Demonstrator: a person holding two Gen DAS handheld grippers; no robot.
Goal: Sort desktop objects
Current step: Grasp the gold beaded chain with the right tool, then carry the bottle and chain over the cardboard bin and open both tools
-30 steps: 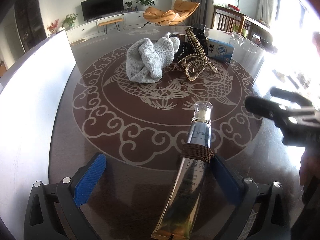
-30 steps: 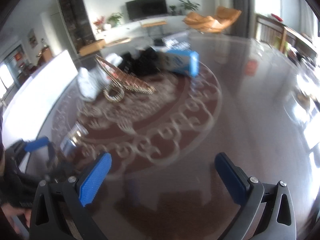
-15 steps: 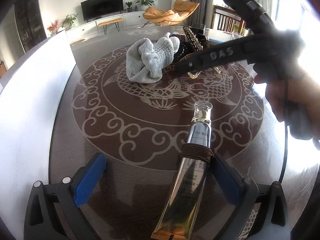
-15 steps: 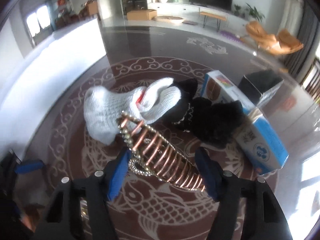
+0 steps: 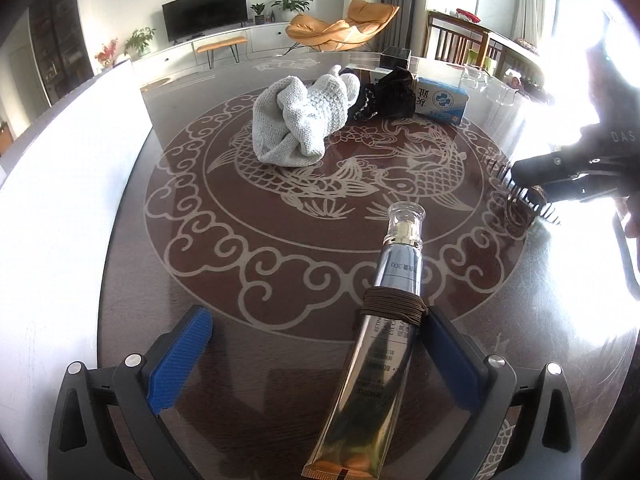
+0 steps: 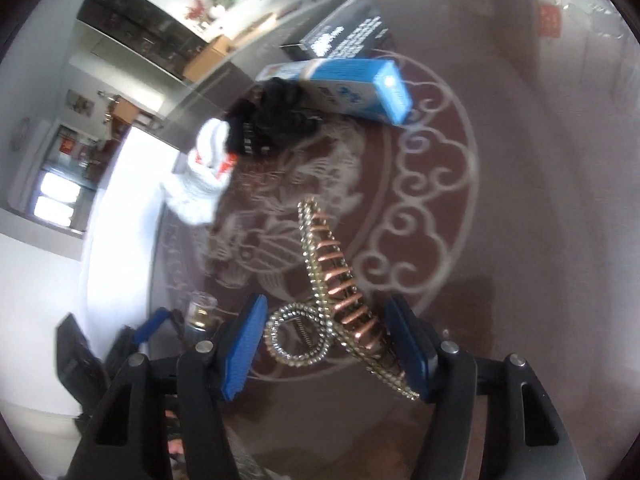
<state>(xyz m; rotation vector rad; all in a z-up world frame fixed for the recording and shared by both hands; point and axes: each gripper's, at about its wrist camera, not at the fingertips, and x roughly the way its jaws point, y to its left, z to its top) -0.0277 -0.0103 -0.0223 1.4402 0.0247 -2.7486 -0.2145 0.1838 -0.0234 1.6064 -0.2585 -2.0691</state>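
A home living room is shown. Beyond the round table (image 5: 192, 240), etched with a fish pattern, a flat television (image 5: 204, 12) is mounted on the wall at 11 o'clock above a long white cabinet (image 5: 224, 40). Potted plants (image 5: 290, 0) are set on it, and an orange lounge chair (image 5: 344, 28) is placed at 12 o'clock.

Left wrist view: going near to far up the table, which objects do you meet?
Silvery cosmetic tube with a brown cord wound round it → crumpled white knitted cloth → small black box at the far edge.
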